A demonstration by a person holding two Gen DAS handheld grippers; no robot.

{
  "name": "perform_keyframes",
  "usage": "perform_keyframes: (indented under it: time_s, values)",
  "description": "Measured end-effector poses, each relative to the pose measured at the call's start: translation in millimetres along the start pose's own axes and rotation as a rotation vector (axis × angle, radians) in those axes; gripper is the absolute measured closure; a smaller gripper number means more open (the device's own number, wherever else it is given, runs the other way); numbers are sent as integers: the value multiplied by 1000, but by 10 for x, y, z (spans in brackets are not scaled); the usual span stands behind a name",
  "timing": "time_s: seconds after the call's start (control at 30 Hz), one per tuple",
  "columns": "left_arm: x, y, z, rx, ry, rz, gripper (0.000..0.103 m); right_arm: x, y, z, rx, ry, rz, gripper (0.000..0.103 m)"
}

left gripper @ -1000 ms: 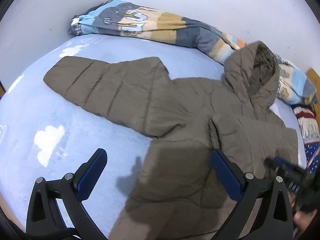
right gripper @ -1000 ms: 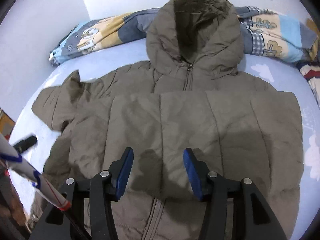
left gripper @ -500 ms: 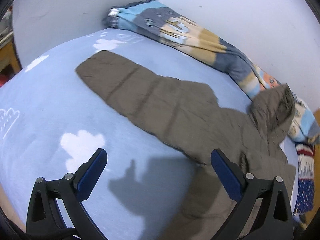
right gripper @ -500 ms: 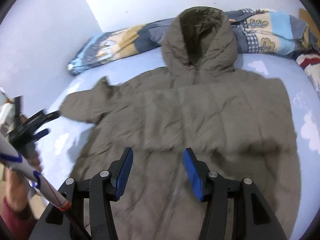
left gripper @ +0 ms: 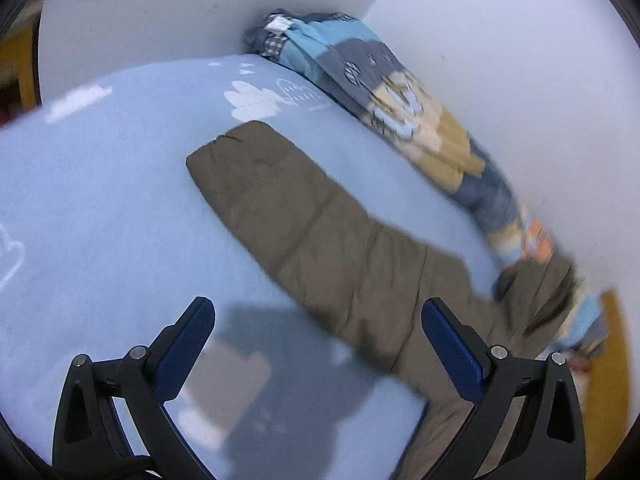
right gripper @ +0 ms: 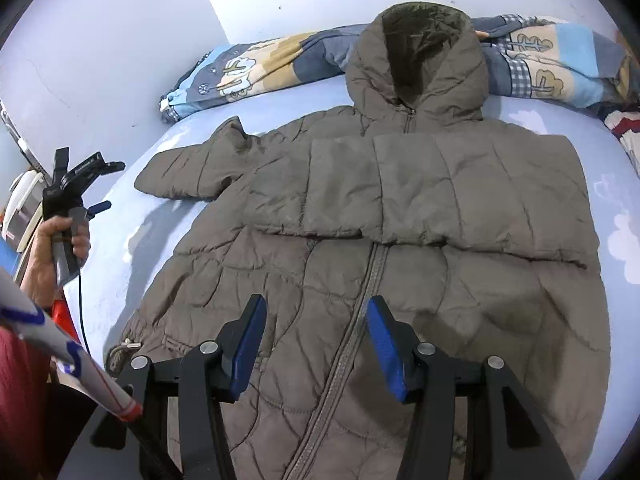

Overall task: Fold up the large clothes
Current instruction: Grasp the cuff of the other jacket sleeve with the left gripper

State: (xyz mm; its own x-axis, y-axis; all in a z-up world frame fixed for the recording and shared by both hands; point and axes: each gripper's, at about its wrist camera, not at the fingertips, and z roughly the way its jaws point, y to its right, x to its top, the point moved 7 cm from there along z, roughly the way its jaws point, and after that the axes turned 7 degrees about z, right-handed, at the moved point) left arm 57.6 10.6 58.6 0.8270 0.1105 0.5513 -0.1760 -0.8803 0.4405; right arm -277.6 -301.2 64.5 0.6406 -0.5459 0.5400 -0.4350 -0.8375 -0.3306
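Observation:
A brown hooded puffer jacket [right gripper: 400, 208] lies front up on the light blue bed sheet [right gripper: 132, 248], zipper closed. One sleeve is folded across its chest [right gripper: 440, 184]. The other sleeve [right gripper: 180, 172] stretches out to the left, and in the left wrist view this sleeve [left gripper: 304, 220] runs from the middle toward the lower right. My left gripper [left gripper: 316, 312] stands wide open over the sheet beside the sleeve, holding nothing; the left gripper [right gripper: 108, 186] also shows at the bed's left edge, held in a hand. My right gripper [right gripper: 316, 308] hovers half open above the lower zipper, with nothing between its fingers.
A rolled patterned quilt [right gripper: 260, 68] lies along the white wall behind the jacket; this quilt [left gripper: 400, 92] also crosses the left wrist view. The hood [right gripper: 416, 52] rests against it. A white sleeve with blue and red stripes [right gripper: 60, 344] crosses the lower left. Bare sheet [left gripper: 100, 200] spreads left of the outstretched sleeve.
My left gripper has swung left, off the jacket body and out over the sheet by the outstretched sleeve, and its view has rolled. The right gripper has drawn back, so more of the jacket shows.

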Motion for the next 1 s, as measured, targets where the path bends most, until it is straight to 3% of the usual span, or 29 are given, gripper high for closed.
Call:
perform_keyframes:
  time_s: [0.07, 0.17, 0.2, 0.3, 0.4, 0.67, 0.77, 0.83, 0.87, 1.0]
  values:
    - [205, -241, 86, -1, 13, -76, 7, 20, -12, 7, 6, 1, -7, 46]
    - [378, -494, 277, -10, -16, -107, 33, 37, -22, 29, 9, 1, -39, 46]
    - [406, -565, 348, -9, -33, -113, 36, 41, -15, 43, 6, 1, -43, 46]
    - [495, -846, 510, -27, -44, -182, 36, 48, 8, 88, 11, -7, -32, 46]
    - [577, -1070, 630, -97, -29, -276, 37, 64, 35, 131, 14, -14, -24, 46]
    - [717, -1333, 965, -106, 28, -346, 37, 83, 90, 240, 7, -24, -7, 46]
    - [756, -1331, 1039, -114, 84, -361, 37, 114, 153, 257, -3, -16, 8, 46]
    - [790, -1305, 1076, -85, 103, -344, 63, 132, 177, 267, -8, -12, 16, 46]
    - [794, -1292, 1107, -90, 93, -339, 83, 143, 193, 276, -15, -10, 18, 46]
    - [860, -1173, 979, -103, 134, -305, 86, 179, 237, 271, -20, -4, 29, 46]
